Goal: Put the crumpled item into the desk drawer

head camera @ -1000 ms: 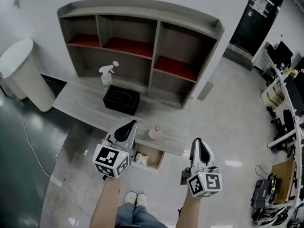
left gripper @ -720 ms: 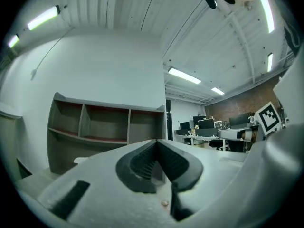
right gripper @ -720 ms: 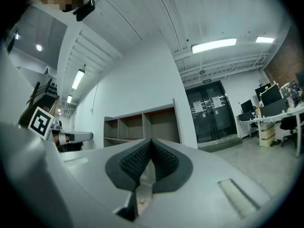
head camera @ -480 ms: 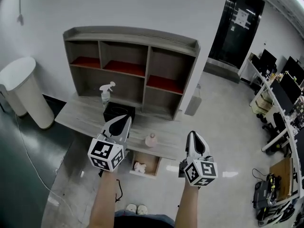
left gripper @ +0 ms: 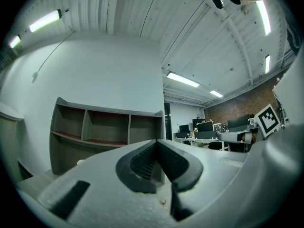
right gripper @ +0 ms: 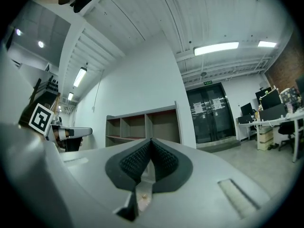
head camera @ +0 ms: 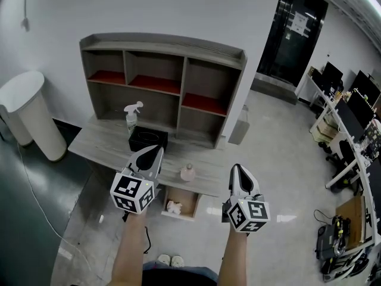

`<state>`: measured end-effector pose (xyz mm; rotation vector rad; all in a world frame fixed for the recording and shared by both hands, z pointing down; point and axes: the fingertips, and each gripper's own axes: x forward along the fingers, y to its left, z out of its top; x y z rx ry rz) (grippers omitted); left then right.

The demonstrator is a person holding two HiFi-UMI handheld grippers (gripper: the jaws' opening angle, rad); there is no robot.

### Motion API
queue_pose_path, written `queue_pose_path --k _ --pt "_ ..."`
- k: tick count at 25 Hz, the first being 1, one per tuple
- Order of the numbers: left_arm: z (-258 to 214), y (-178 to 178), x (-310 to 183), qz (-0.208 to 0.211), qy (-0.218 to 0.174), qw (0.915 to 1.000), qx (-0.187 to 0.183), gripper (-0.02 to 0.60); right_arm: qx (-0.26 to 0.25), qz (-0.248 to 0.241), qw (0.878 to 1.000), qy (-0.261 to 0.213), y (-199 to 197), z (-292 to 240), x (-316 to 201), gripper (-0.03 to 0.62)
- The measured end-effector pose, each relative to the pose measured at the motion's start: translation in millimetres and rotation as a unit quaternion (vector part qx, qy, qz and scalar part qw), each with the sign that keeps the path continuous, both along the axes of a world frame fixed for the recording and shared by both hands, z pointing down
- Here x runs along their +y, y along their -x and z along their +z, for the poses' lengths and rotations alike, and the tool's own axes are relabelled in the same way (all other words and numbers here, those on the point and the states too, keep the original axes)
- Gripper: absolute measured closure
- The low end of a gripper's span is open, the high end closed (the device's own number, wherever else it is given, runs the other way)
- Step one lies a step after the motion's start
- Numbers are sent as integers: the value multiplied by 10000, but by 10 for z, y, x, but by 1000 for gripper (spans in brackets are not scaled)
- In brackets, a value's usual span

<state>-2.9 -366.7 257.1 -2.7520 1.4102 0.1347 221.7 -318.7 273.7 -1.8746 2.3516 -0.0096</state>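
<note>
A white crumpled item (head camera: pixel 174 207) lies inside the open desk drawer (head camera: pixel 194 202), which sticks out under the front edge of the grey desk (head camera: pixel 101 145). My left gripper (head camera: pixel 156 151) is held above the desk's front, shut and empty. My right gripper (head camera: pixel 236 168) hovers to the right of the drawer, over the floor, also shut with nothing between its pads. In the left gripper view the left gripper (left gripper: pixel 156 146) points at the shelf unit (left gripper: pixel 95 132). In the right gripper view the right gripper (right gripper: pixel 151 144) has its ribbed pads pressed together.
On the desk stand a wooden shelf unit (head camera: pixel 161 88), a spray bottle (head camera: pixel 132 120), a black box (head camera: pixel 148 142) and a small pink bottle (head camera: pixel 187 173). A white bin (head camera: pixel 30 115) is left of the desk. Office desks with monitors (head camera: pixel 348 100) fill the far right.
The view has pulled back from the desk, so the desk and drawer look smaller and farther. Both grippers stay shut and empty in front of me; the crumpled item remains in the drawer.
</note>
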Motion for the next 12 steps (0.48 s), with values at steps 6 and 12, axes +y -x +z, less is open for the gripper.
queue_pose_path --k 6,12 --pt "34 22 41 11 54 10000 30 577 52 -86 9999 27 58 0 20 583" --pt "74 26 73 8 81 10000 42 577 59 -112 9999 41 73 20 42 583"
